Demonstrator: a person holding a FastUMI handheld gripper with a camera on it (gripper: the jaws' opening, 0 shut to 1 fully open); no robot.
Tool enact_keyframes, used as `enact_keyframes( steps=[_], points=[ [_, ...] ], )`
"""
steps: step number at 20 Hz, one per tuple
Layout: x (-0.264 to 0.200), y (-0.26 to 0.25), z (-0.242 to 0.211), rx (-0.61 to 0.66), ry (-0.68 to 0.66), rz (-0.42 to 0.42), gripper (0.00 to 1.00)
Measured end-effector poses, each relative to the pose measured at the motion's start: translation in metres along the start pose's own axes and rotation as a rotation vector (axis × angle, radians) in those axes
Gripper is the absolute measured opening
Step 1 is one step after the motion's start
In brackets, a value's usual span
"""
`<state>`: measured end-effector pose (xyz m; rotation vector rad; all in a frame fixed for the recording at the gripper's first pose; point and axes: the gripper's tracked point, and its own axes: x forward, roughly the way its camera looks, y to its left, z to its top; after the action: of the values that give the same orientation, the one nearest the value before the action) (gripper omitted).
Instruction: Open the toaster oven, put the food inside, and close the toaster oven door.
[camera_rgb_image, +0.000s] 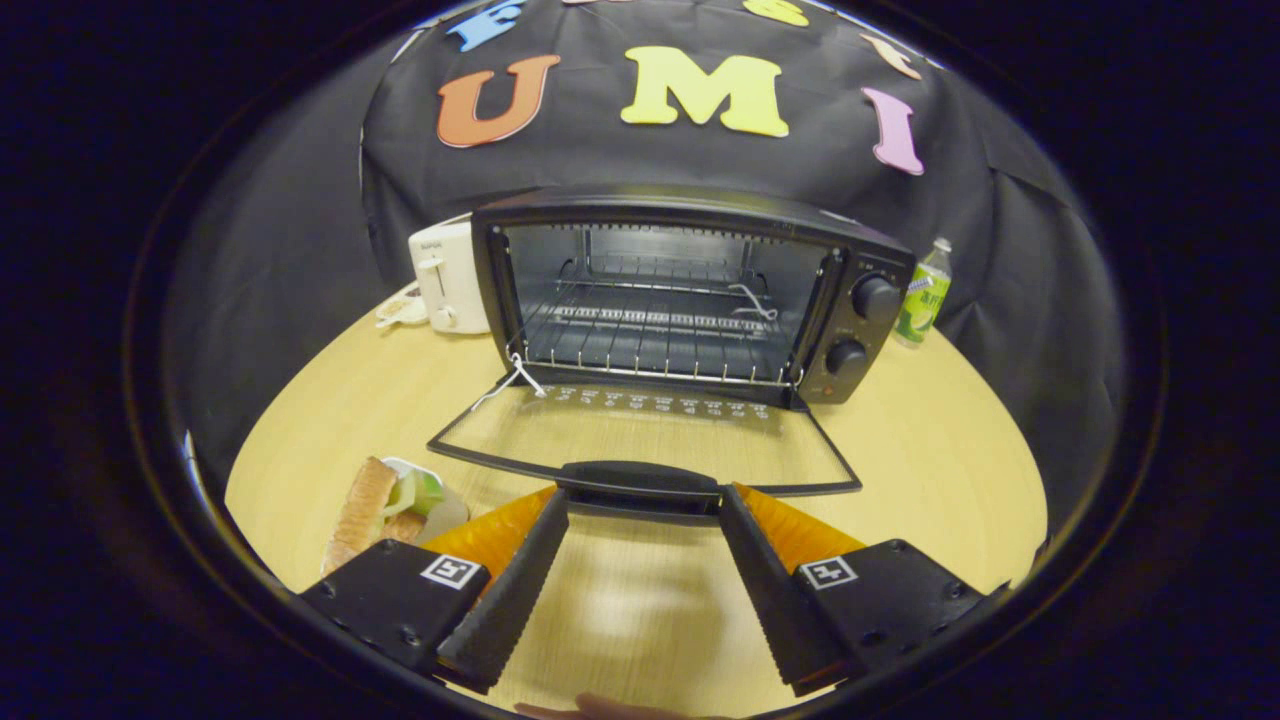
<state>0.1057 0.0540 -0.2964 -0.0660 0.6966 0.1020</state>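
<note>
On the wooden table (940, 450), my gripper (640, 505) has its fingers spread wide, their tips at either end of the handle (638, 481) of the toaster oven (690, 290) door (640, 440), which lies folded down flat (wire rack bare inside). The sandwich (375, 505) lies just beside my left finger.

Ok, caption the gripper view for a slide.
Open gripper at the handle of the lowered oven door; sandwich beside it.
</note>
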Motion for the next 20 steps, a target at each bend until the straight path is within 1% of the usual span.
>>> enact_keyframes(
  steps=[2,3,7,12,15,20],
  points=[
    [-0.001,0.003,0.0,0.036,0.018,0.041,1.0],
    [-0.004,0.002,0.001,0.049,0.017,0.048,1.0],
    [-0.027,0.002,0.016,0.091,-0.023,0.085,0.97],
    [-0.056,0.027,0.024,0.162,-0.007,0.224,0.97],
    [-0.069,0.043,0.021,0.199,0.035,0.299,0.97],
    [-0.089,0.076,0.008,0.238,0.177,0.459,0.98]
  ],
)
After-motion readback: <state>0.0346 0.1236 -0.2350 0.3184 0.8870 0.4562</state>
